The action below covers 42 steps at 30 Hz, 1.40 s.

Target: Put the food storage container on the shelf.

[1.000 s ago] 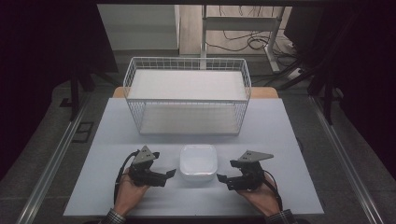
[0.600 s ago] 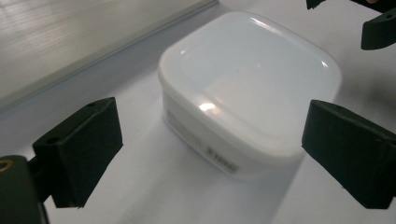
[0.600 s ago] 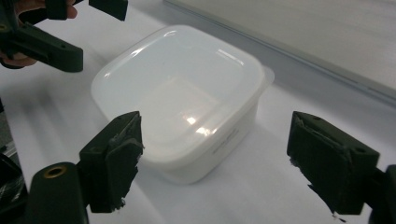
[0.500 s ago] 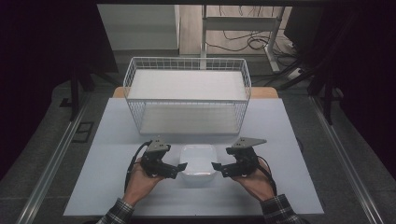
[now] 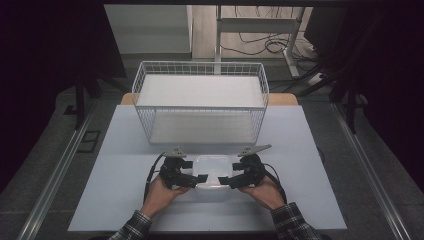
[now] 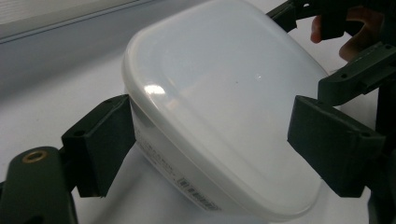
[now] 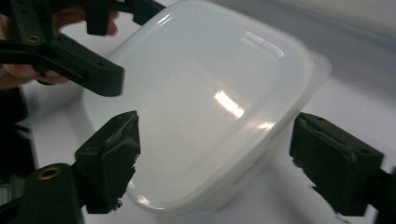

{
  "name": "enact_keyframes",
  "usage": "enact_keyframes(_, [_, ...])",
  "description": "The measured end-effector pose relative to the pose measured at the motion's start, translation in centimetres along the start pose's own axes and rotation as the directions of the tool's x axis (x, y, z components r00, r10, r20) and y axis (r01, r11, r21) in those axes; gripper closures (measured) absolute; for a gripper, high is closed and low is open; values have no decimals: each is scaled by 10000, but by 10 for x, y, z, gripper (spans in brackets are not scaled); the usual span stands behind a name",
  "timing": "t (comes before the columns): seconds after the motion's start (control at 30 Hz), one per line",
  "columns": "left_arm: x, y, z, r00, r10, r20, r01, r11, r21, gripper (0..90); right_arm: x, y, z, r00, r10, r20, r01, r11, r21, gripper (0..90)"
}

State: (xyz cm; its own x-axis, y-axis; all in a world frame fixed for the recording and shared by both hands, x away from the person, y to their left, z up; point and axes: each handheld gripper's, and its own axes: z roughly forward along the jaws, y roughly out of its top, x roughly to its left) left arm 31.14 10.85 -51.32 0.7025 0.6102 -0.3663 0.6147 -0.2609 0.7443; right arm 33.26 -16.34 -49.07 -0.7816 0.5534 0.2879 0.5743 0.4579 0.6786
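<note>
We saw the white table (image 5: pixel 120 200) with bare surface to the left, right and near side of the work, while the far half was taken by a white wire basket (image 5: pixel 200 102) standing upright, its near wall close behind the container. Beyond the table edges the floor dropped away dark, with metal rails running along both sides.

The translucent lidded plastic container (image 5: pixel 211 170) sat near the front middle of the table, between the two grippers. We held the left gripper (image 5: pixel 192 177) in from the container's left side and the right gripper (image 5: pixel 231 179) in from its right, both hands low on the table, forearms in plaid sleeves coming up from the near edge and angling inward.

In the left gripper view the container (image 6: pixel 224 107) lay between the spread black jaws; one jaw sat against its side wall, the other stood just off the lid's edge, so the jaws were parted and not clamped. In the right gripper view the container (image 7: pixel 196 107) likewise lay between wide-apart jaws, one near its corner, the other clear of its far side with a visible gap.

Each gripper view also showed the opposite gripper just past the container, which left little room across it.
</note>
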Motion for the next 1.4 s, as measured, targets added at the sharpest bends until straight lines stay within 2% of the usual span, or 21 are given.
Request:
enact_keyframes(0.03, [-3,0,-2,10000,26,-76,-25,10000,72,153,0,0,0,10000,0,0,0,10000,0,162])
enact_keyframes(0.07, [-8,-1,-7,9996,-15,-294,20,9998,173,189,5,-2,-3,9999,-49,147,48,10000,70,194])
enact_keyframes(0.1, [-8,-1,-7,9996,-15,-294,20,9998,173,231,5,-2,-3,9999,-49,147,48,10000,70,194])
enact_keyframes(0.13, [-11,-4,-15,9992,-158,-377,158,9999,17,298,9,-4,-9,9992,85,388,-85,10000,-16,296])
enact_keyframes(0.17, [-11,-4,-15,9992,-158,-377,158,9999,17,384,9,-4,-9,9992,85,388,-85,10000,-16,296])
enact_keyframes(0.2, [-12,-8,-21,9992,-198,-337,193,9997,-153,440,10,-6,-18,9974,371,625,-360,9992,-183,443])
enact_keyframes(0.27, [-13,-9,-25,9992,-242,-327,235,9995,-224,510,9,-7,-24,9949,846,544,-830,9960,-317,537])
enact_keyframes(0.3, [-13,-9,-25,9992,-242,-327,235,9995,-224,540,9,-7,-24,9949,846,544,-830,9960,-317,537])
enact_keyframes(0.37, [-14,-9,-28,9988,-306,-372,292,9988,-393,577,9,-9,-28,9916,1203,480,-1182,9920,-441,612])
enact_keyframes(0.43, [-15,-9,-30,9980,-409,-485,378,9973,-631,644,9,-10,-32,9885,1375,625,-1323,9879,-808,664])
enact_keyframes(0.47, [-15,-11,-29,9962,-681,-543,624,9931,-997,667,9,-10,-33,9845,1605,705,-1528,9828,-1042,693])
enact_keyframes(0.5, [-15,-11,-29,9962,-681,-543,624,9931,-997,677,9,-10,-33,9845,1605,705,-1528,9828,-1042,693])
enact_keyframes(0.53, [-14,-12,-28,9951,-865,-485,805,9903,-1131,689,8,-11,-33,9765,2060,635,-1970,9723,-1256,716])
enact_keyframes(0.57, [-14,-12,-28,9938,-1016,-447,949,9867,-1319,689,8,-11,-33,9765,2060,635,-1970,9723,-1256,716])
enact_keyframes(0.63, [-14,-12,-30,9920,-1132,-563,1036,9830,-1518,728,7,-14,-33,9722,2258,624,-2138,9640,-1582,751])
enact_keyframes(0.67, [-14,-11,-31,9915,-1074,-736,944,9824,-1614,772,6,-14,-34,9716,2279,635,-2146,9620,-1687,778])
enact_keyframes(0.7, [-14,-10,-30,9911,-1078,-785,946,9832,-1559,784,7,-14,-33,9769,1993,764,-1842,9680,-1703,780])
enact_keyframes(0.73, [-13,-10,-30,9900,-1087,-897,940,9835,-1544,784,12,-12,-31,9775,1755,1167,-1540,9728,-1730,780])
enact_keyframes(0.97, [-8,-5,-38,9891,-973,-1104,755,9795,-1866,785,16,-2,-30,9812,1368,1362,-1073,9730,-2042,780])
enact_keyframes(1.23, [2,13,-42,9848,-956,-1451,634,9752,-2123,785,5,19,-26,9861,1050,1284,-730,9698,-2329,779])
enact_keyframes(1.4, [18,26,-43,9806,-1094,-1624,700,9704,-2309,784,-5,41,-19,9862,937,1367,-569,9660,-2520,778])
